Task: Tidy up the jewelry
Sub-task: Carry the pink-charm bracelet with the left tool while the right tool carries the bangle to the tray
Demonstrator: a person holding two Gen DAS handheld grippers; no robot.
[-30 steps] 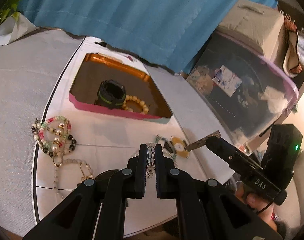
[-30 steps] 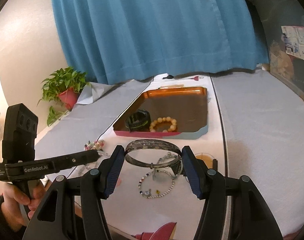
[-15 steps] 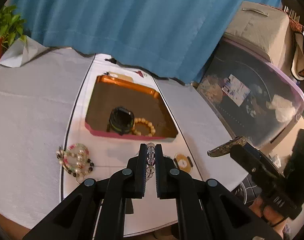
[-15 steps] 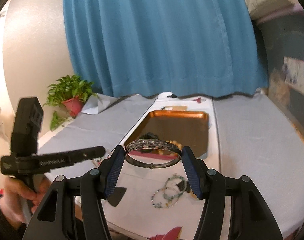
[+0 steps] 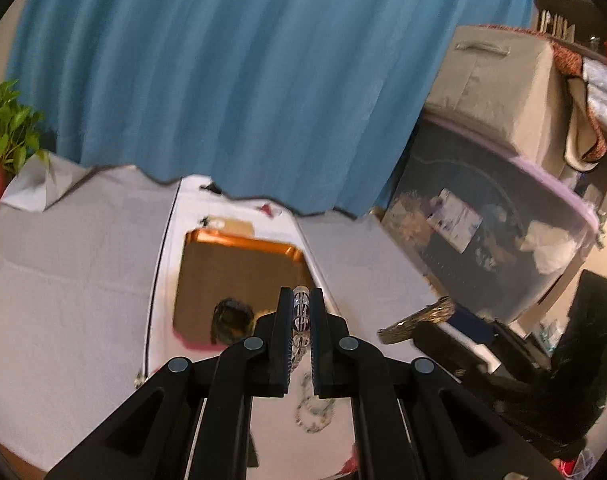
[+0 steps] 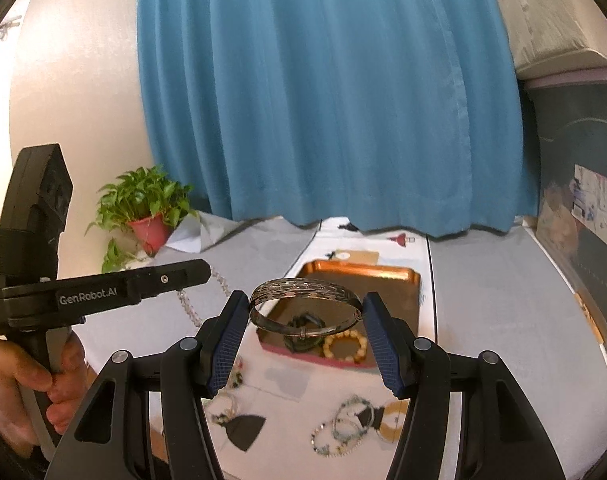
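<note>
My left gripper (image 5: 301,312) is shut on a clear bead bracelet (image 5: 300,307), held high over the table. In the right wrist view the strand of that bracelet (image 6: 185,300) dangles below the left gripper (image 6: 203,274). My right gripper (image 6: 305,312) is shut on an engraved silver bangle (image 6: 303,292), which spans the gap between the blue pads. The bangle (image 5: 419,317) also shows at the right of the left wrist view. Below lies an orange-rimmed tray (image 6: 355,269) holding a black band (image 6: 303,330) and an amber bead bracelet (image 6: 345,346).
Several loose bracelets (image 6: 343,428) lie on the white cloth (image 6: 287,384) in front of the tray. A potted plant (image 6: 143,216) stands at the far left and a blue curtain (image 6: 323,100) hangs behind. A storage bin (image 5: 503,240) stands to the right. A hand (image 6: 27,376) grips the left handle.
Both grippers have risen well above the table, each keeping its piece. The tray and the loose bracelets now look smaller and lower in both views.
</note>
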